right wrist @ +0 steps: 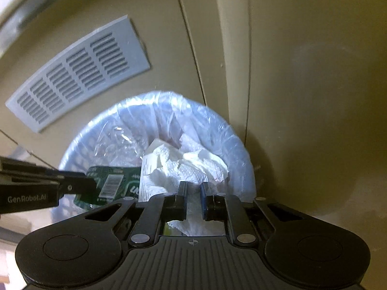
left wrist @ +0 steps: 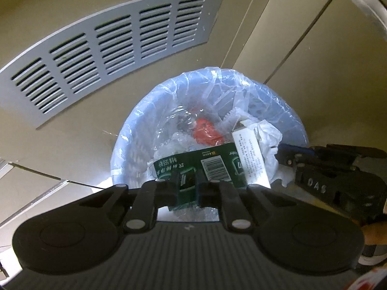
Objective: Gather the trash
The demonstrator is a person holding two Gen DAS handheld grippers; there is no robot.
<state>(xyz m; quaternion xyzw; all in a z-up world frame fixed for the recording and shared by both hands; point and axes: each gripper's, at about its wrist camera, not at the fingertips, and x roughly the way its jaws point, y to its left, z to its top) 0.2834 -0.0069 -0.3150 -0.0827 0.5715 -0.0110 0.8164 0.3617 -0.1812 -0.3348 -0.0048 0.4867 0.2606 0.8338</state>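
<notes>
The beige wall (left wrist: 121, 0) with its grey vent grille (left wrist: 106, 48) backs a round trash bin (left wrist: 125, 145), lined with a clear plastic bag (left wrist: 217, 84) so that refuse can be lifted out together. Both grippers hang over its mouth, apparently so whatever they let go drops inside. Red scrap (left wrist: 205, 133) lies deep in the bag.

The left gripper (left wrist: 187, 188) has its fingers (left wrist: 169, 191) closed on a green bottle label (left wrist: 193, 162), held just above the rim. Against it leans a white carton (left wrist: 251, 164), which no fingers visibly hold.

The right gripper (right wrist: 193, 200) pinches crumpled white tissue (right wrist: 193, 166), its fingers (right wrist: 181, 200) narrowly parted around the wad, which bulges over the bin.
</notes>
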